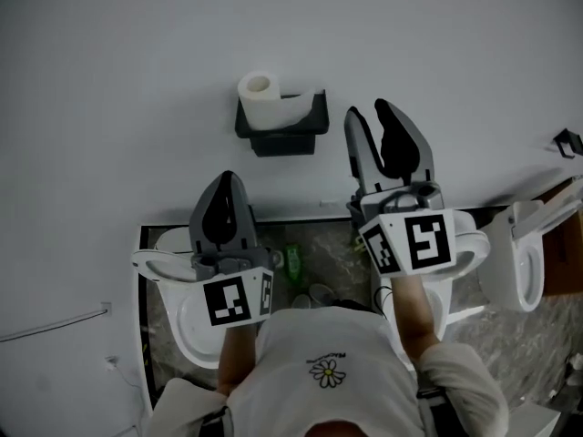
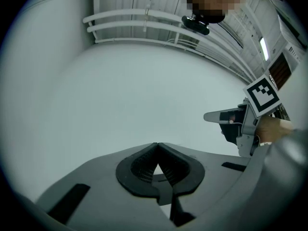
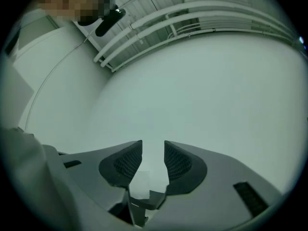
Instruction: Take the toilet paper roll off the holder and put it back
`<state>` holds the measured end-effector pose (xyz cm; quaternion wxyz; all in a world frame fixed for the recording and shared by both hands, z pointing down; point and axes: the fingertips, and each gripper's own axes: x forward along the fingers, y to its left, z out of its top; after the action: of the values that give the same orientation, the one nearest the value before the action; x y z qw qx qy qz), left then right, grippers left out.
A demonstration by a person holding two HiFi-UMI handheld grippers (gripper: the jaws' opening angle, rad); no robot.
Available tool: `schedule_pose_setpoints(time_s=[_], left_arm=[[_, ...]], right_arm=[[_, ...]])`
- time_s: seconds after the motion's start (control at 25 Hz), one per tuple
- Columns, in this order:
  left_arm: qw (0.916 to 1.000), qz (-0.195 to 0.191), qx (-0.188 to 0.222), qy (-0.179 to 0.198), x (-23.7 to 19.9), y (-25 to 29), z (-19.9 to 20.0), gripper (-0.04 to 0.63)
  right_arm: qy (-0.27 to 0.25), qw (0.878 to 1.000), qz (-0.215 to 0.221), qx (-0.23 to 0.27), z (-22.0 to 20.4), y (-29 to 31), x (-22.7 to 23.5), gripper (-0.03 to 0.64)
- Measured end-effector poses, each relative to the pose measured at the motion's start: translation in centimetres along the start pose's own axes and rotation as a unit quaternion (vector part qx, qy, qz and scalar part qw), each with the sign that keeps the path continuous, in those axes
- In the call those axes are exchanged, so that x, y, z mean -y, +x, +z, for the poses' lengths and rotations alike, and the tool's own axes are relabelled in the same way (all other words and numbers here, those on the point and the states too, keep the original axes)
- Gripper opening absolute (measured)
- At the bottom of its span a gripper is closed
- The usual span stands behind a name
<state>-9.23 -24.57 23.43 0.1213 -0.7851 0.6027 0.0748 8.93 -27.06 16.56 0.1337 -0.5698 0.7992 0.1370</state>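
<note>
A white toilet paper roll (image 1: pixel 260 98) sits in a black holder (image 1: pixel 293 135) fixed to the pale wall, a loose sheet hanging over the holder's front. My right gripper (image 1: pixel 367 111) is raised just right of the holder, apart from it. Its jaws stand open with a narrow gap and nothing between them; the right gripper view shows only bare wall past the right gripper (image 3: pixel 153 144). My left gripper (image 1: pixel 228 177) hangs lower, below and left of the holder. In the left gripper view, the left gripper (image 2: pixel 157 145) has its tips together, shut on nothing.
White toilets stand below, one on the left (image 1: pixel 173 321) and one on the right (image 1: pixel 516 264), on a dark marbled floor. A green bottle (image 1: pixel 293 262) sits between them. A small black fitting (image 1: pixel 568 141) sticks out of the wall at far right.
</note>
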Motion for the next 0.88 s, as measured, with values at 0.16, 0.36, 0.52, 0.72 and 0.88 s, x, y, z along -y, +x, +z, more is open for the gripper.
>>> schedule_pose_setpoints(time_s=[0.16,0.36,0.52,0.72,0.88], left_arm=[[0.9999,-0.010,0.012,0.004,0.8,0.2,0.3,0.015],[0.9995,-0.017,0.023,0.011,1.5,0.4,0.2,0.015],[0.9988,-0.015,0.035,0.029,1.6,0.4,0.9,0.015],[0.9992,-0.013,0.031,0.023,1.6,0.6,0.4,0.015],[0.9992,-0.019,0.025,0.024,1.8,0.8,0.0,0.015]], right_arm=[[-0.007,0.999,-0.043,-0.004,-1.2,-2.5,1.3,0.058],[-0.005,0.995,-0.095,-0.034,-4.1,-5.5,3.1,0.016],[-0.018,0.992,-0.111,-0.051,-5.6,-7.5,3.7,0.009],[-0.028,0.990,-0.112,-0.077,-7.2,-9.2,4.0,0.009],[-0.032,0.989,-0.113,-0.088,-7.9,-9.6,3.9,0.009]])
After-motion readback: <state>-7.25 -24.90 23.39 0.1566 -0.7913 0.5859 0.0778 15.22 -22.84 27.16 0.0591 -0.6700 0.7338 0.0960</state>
